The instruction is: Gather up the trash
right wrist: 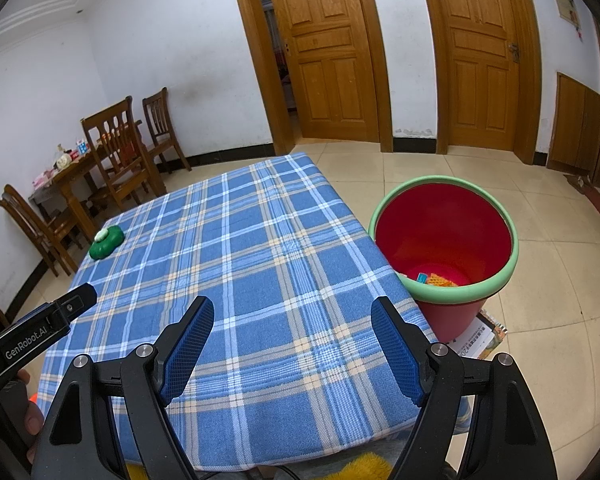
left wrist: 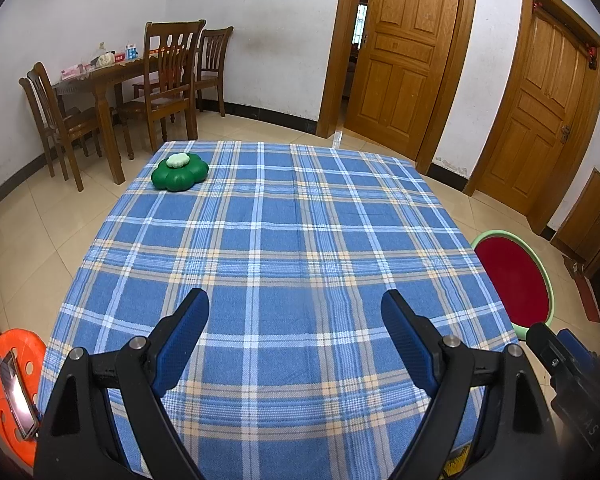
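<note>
A red bin with a green rim stands on the floor right of the table; bits of trash lie at its bottom. In the left wrist view its rim shows at the right. A green flower-shaped object with a pale top sits at the far left corner of the blue plaid tablecloth. My left gripper hangs open over the near cloth, nothing between its fingers. My right gripper is open too, empty, over the cloth's near right part.
A wooden dining table with chairs stands by the far left wall. Two wooden doors are at the back. An orange stool with a phone is at the lower left. A booklet lies under the bin.
</note>
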`<act>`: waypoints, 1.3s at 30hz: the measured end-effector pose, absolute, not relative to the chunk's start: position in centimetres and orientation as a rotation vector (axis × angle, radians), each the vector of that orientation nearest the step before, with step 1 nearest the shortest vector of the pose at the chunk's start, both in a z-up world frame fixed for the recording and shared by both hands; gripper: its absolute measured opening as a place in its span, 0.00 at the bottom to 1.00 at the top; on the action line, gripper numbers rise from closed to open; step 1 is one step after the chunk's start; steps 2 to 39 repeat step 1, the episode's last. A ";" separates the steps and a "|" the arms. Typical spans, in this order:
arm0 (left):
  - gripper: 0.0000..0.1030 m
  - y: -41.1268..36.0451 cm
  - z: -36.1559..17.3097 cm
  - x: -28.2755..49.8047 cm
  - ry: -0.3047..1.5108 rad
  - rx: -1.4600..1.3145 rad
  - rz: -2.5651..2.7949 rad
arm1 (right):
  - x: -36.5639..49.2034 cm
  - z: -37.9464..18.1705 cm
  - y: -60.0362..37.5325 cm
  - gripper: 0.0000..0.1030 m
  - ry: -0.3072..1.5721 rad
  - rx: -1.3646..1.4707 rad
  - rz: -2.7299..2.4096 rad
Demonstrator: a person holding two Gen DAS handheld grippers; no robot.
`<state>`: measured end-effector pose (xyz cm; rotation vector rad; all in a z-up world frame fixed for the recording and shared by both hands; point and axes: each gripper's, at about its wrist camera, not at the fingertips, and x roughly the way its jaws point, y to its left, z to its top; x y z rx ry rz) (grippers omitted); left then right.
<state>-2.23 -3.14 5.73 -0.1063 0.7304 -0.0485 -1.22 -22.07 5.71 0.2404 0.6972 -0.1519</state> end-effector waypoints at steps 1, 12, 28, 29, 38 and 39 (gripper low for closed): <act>0.85 -3.1 5.7 -2.2 0.731 -0.106 -0.048 | -1.2 5.7 -22.1 0.79 0.698 0.240 -0.152; 0.85 -3.1 5.7 -2.2 0.731 -0.106 -0.048 | -1.2 5.7 -22.1 0.79 0.698 0.240 -0.152; 0.85 -3.1 5.7 -2.2 0.731 -0.106 -0.048 | -1.2 5.7 -22.1 0.79 0.698 0.240 -0.152; 0.85 -3.1 5.7 -2.2 0.731 -0.106 -0.048 | -1.2 5.7 -22.1 0.79 0.698 0.240 -0.152; 0.85 -3.1 5.7 -2.2 0.731 -0.106 -0.048 | -1.2 5.7 -22.1 0.79 0.698 0.240 -0.152; 0.85 -3.1 5.7 -2.2 0.731 -0.106 -0.048 | -1.2 5.7 -22.1 0.79 0.698 0.240 -0.152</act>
